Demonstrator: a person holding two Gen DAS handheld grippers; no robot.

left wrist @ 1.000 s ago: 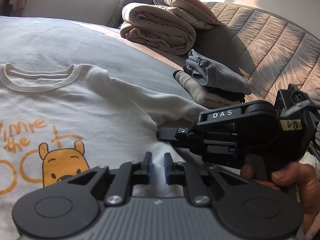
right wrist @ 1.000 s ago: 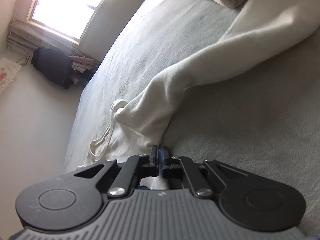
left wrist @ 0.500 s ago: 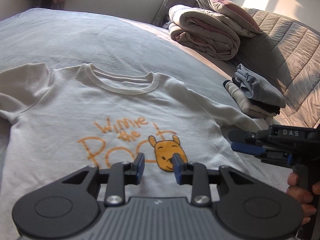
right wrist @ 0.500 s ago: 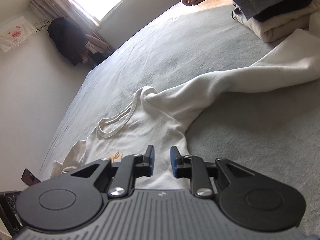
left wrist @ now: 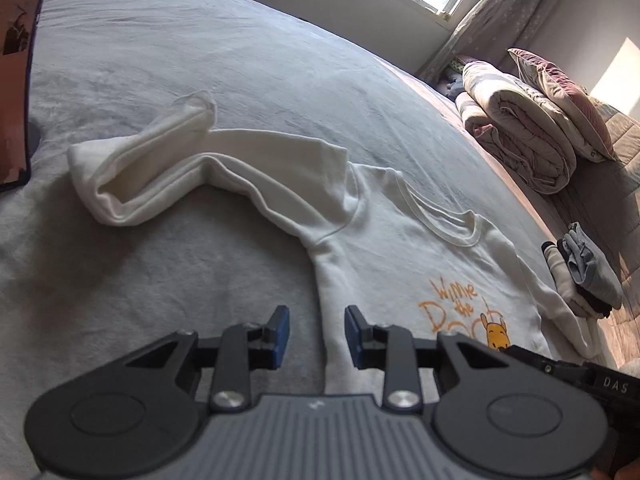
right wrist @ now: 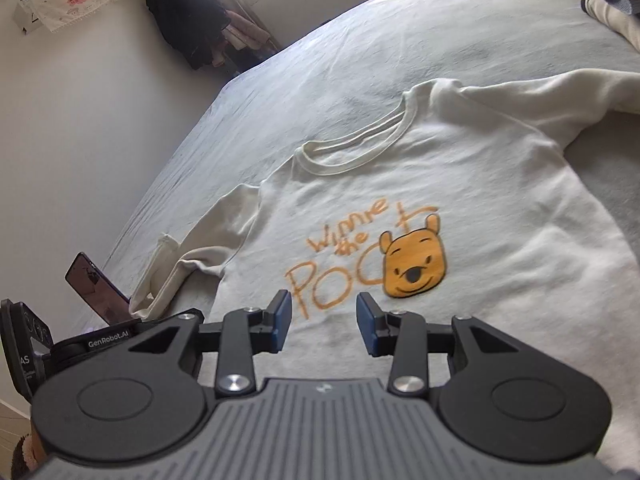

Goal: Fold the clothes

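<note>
A cream long-sleeved sweatshirt (right wrist: pixel 460 168) with an orange bear print (right wrist: pixel 416 268) lies face up on the grey bed. In the left wrist view its body (left wrist: pixel 400 248) runs to the right and its left sleeve (left wrist: pixel 168 168) lies bent and doubled back on the sheet. My left gripper (left wrist: pixel 316 338) is open and empty, hovering over the shirt's left side edge near the hem. My right gripper (right wrist: pixel 324 322) is open and empty, above the lower front of the shirt just below the print. The other sleeve (right wrist: pixel 592 88) stretches off to the right.
A phone (left wrist: pixel 16 80) stands propped at the left edge of the bed, and it also shows in the right wrist view (right wrist: pixel 96 286). A stack of folded clothes (left wrist: pixel 580 276) and rolled quilts with a pillow (left wrist: pixel 528 128) sit at the right by the headboard.
Both grippers have opened wider. The right one let go of the shirt and swung over its front. The left one swung left to the shirt's side edge and left sleeve.
</note>
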